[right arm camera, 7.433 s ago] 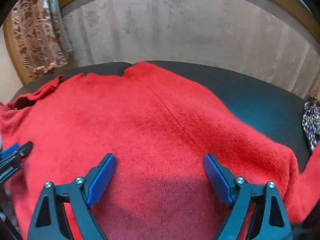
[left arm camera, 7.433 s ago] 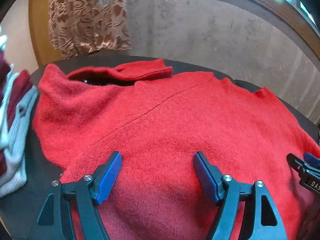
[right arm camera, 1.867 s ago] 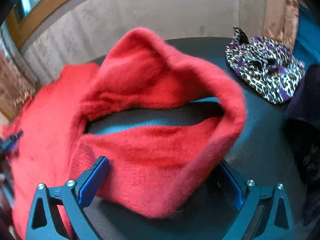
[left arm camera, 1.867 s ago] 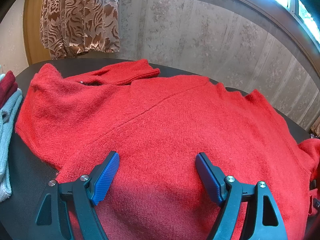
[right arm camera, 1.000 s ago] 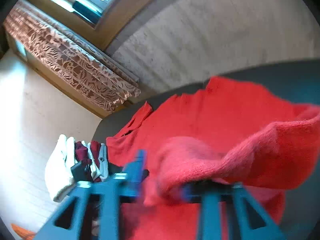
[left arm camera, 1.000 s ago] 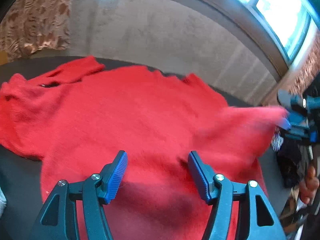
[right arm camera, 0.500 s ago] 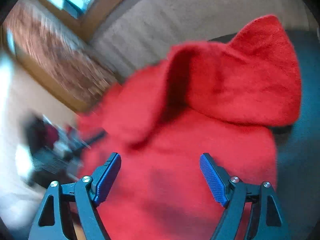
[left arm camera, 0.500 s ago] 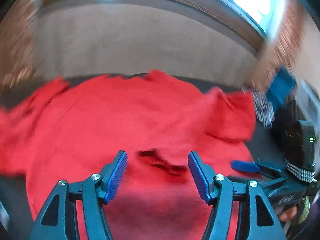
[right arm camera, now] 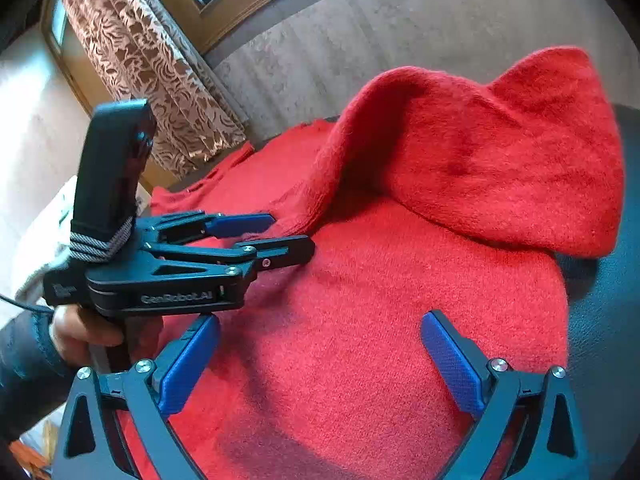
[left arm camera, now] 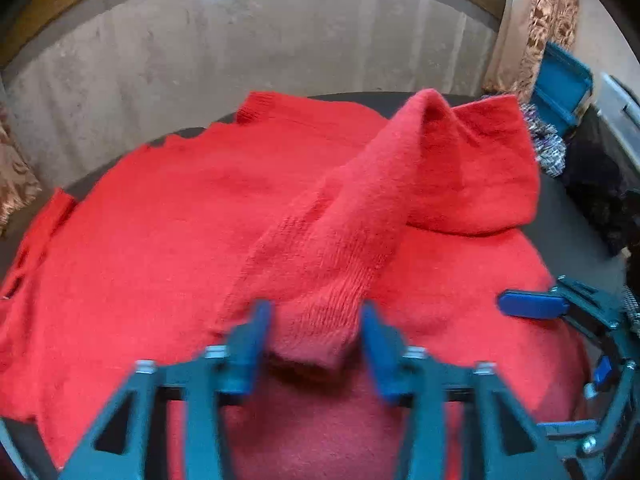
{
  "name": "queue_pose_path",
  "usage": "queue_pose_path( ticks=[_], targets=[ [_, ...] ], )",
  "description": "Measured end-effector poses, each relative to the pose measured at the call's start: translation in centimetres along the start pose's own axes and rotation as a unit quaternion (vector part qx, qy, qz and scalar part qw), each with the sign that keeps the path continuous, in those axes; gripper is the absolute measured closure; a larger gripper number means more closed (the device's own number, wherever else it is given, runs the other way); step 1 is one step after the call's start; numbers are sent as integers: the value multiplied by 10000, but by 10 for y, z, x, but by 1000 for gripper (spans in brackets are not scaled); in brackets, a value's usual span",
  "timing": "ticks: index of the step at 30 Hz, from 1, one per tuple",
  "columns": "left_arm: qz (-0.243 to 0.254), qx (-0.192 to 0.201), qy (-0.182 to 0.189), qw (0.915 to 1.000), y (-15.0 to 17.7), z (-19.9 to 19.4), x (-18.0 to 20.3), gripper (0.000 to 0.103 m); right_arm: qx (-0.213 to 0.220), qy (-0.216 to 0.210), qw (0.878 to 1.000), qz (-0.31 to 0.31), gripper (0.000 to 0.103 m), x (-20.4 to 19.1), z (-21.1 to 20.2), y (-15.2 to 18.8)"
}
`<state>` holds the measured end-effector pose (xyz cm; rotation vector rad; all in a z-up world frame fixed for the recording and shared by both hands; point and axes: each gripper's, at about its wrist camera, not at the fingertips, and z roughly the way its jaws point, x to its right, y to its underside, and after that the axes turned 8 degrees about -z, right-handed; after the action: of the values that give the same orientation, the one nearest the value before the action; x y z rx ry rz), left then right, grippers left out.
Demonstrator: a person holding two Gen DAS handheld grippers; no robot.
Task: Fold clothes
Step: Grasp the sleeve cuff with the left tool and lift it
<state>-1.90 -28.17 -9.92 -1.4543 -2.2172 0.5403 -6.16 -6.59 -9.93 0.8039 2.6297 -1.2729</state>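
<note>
A red knit sweater point(left arm camera: 168, 216) lies spread on a dark table point(left arm camera: 568, 216); it also shows in the right wrist view point(right arm camera: 360, 320). Its right sleeve point(left arm camera: 360, 208) is folded across the body, cuff end toward me. My left gripper point(left arm camera: 316, 344) has its jaws around the sleeve cuff point(left arm camera: 320, 332), closing but not fully shut; it also shows from the side in the right wrist view point(right arm camera: 280, 236). My right gripper point(right arm camera: 320, 360) is open and empty above the sweater body, and also shows at the right edge of the left wrist view point(left arm camera: 532, 304).
A leopard-print cloth point(left arm camera: 544, 144) and dark clothes point(left arm camera: 600, 184) lie at the table's right. A blue bin point(left arm camera: 560, 80) stands behind them. A grey wall point(left arm camera: 240, 48) runs behind the table, and patterned curtains point(right arm camera: 160, 80) hang at the left.
The right gripper lifted the sleeve, laid it across the body and let go. The left gripper has moved up to the cuff and its jaws have narrowed around it.
</note>
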Motion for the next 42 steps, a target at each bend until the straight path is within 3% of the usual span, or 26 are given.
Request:
queue_pose_path(
  ticks=[2,4,7,11,13,15,20,23,25,30,31,34,37,38,40,42],
  targets=[
    [-570,-131,418,9974,-12,-6,-14,92,-39,106,9999,-112,0,-3,2,1],
    [-1149,1,1042,9879,-26,-24,-30,92,-86,248,9994,-236,0,-8,5,1],
    [-1899,212,2073,9594,-44,-61,-62,92,-112,303,9991,-275,0,-10,6,0],
    [-2538,498,2846,9231,-55,-104,-96,92,-102,282,9992,-256,0,-8,5,0],
    [-2835,535,3047,9077,-53,-117,-114,92,-105,290,9992,-262,0,-7,5,0],
    [-3083,498,2971,9023,-48,-124,-129,92,-107,290,9992,-265,0,-5,3,1],
    [-3599,27,2127,9084,-26,-113,-165,92,-91,256,9993,-246,0,-4,4,1],
    [-4064,-346,1649,8980,-10,-100,-186,92,-75,230,9995,-224,0,-5,6,1],
    [-4366,-377,1687,8829,-8,-94,-197,93,-63,210,9995,-207,0,-4,5,1],
    [-4173,119,2081,8845,-37,-120,-195,92,-29,145,9998,-146,0,-3,6,1],
    [-4199,38,2026,8846,-42,-118,-198,92,-24,137,9998,-139,0,-3,7,1],
    [-4308,-832,1753,8813,-46,-92,-209,87,-11,115,9999,-124,0,-5,8,0],
    [-4633,-1263,1360,8665,-31,-79,-226,86,13,73,9999,-87,0,-4,8,0],
    [-4753,-1262,1287,8611,-24,-78,-233,86,19,61,9999,-78,0,-4,8,1],
    [-4958,-879,1350,8533,-14,-91,-246,80,30,37,10000,-58,0,-2,6,1],
    [-5054,-432,1222,8531,-6,-109,-257,70,37,20,10000,-42,0,-1,6,1]
  ],
)
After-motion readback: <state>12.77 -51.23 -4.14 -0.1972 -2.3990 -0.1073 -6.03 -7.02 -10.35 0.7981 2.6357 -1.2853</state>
